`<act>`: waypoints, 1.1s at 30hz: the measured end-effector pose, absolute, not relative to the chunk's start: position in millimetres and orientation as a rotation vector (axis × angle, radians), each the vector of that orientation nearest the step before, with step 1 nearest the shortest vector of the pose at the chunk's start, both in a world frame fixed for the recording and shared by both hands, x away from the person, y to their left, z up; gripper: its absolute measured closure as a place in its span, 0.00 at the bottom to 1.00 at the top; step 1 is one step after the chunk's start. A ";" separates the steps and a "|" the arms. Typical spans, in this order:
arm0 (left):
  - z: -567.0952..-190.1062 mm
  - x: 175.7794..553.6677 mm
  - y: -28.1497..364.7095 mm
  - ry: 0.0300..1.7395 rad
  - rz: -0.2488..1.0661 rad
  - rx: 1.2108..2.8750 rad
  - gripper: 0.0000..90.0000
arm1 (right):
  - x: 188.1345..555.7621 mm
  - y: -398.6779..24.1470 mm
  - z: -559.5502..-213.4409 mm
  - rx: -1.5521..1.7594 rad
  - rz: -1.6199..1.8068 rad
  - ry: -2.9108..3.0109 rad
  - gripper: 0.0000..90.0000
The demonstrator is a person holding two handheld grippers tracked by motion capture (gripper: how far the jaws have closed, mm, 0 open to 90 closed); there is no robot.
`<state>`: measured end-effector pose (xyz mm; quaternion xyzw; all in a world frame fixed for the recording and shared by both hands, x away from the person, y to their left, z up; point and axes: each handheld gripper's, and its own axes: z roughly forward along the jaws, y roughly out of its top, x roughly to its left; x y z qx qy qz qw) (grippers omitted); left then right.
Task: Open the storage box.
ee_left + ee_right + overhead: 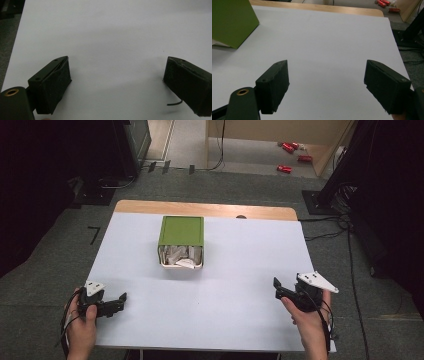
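Green box (pixel 181 231) lies ahead of both sets of fingers, well apart; left gripper (pixel 121 300) and right gripper (pixel 276 288) are held wide, empty; neither is clearly nearer.

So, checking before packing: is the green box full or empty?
Not empty: crumpled white paper shows through the green box's open side.

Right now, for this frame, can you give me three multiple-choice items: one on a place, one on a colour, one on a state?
1. Where is the box?
A. far middle of the table
B. near right corner
C. on the floor

2. What colour is its lid?
A. red
B. green
C. blue

3. How do the right gripper fingers stand?
A. shut on the box
B. shut on paper
C. wide apart, nothing between

Key: 1 A, the high view shows it there. 2 B, plainly green. 3 C, bare table lies between them.
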<state>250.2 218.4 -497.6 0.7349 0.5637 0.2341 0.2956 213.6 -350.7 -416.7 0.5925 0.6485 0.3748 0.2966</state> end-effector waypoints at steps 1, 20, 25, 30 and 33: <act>-497.6 250.2 218.4 1.499 0.623 1.955 0.09 | 213.8 -349.5 -415.9 1.570 0.995 1.726 0.22; -497.6 250.2 218.3 1.500 0.623 1.955 0.09 | 213.3 -333.7 -414.7 1.534 1.023 1.747 0.23; -497.6 250.2 218.3 1.499 0.623 1.955 0.09 | 215.7 -327.2 -412.9 1.527 1.032 1.755 0.23; -497.6 250.2 218.4 1.499 0.623 1.955 0.09 | 220.2 -316.1 -410.0 1.507 1.045 1.770 0.23; -497.6 250.1 218.4 1.499 0.624 1.955 0.09 | 222.2 -311.3 -408.9 1.494 1.053 1.777 0.23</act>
